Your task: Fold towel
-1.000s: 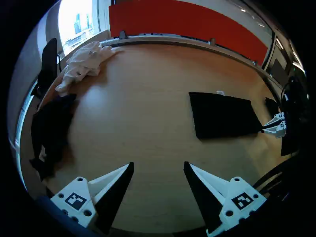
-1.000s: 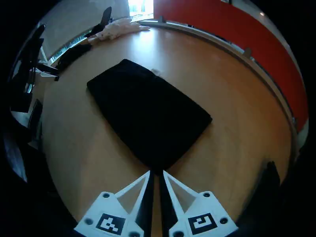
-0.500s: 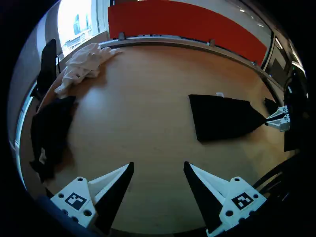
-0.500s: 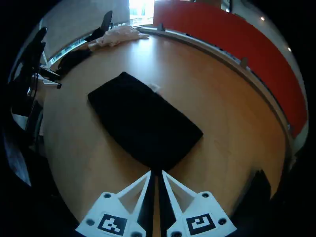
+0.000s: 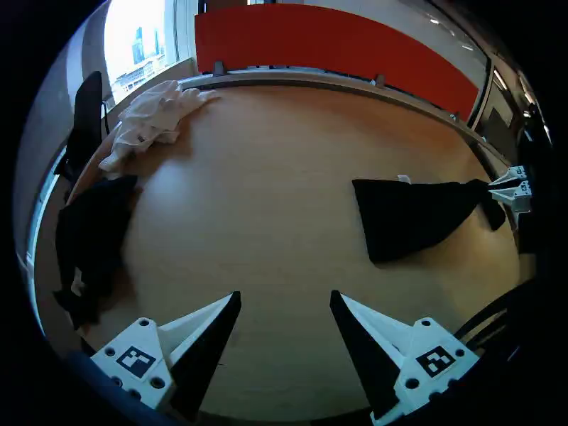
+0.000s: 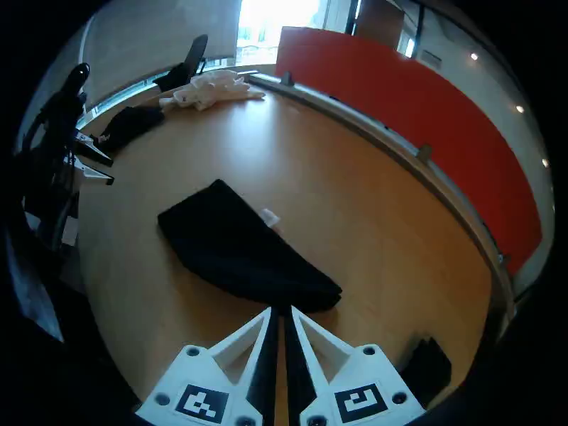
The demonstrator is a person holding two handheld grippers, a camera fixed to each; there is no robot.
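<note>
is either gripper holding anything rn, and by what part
The right gripper is shut on the black towel, pinching it at the corner nearest that gripper. The left gripper is open and holds nothing.

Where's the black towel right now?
In the right gripper view the black towel lies mid-table on the wooden table, its near corner pinched in the right gripper; the white cloth heap sits far beyond it by the window.
</note>
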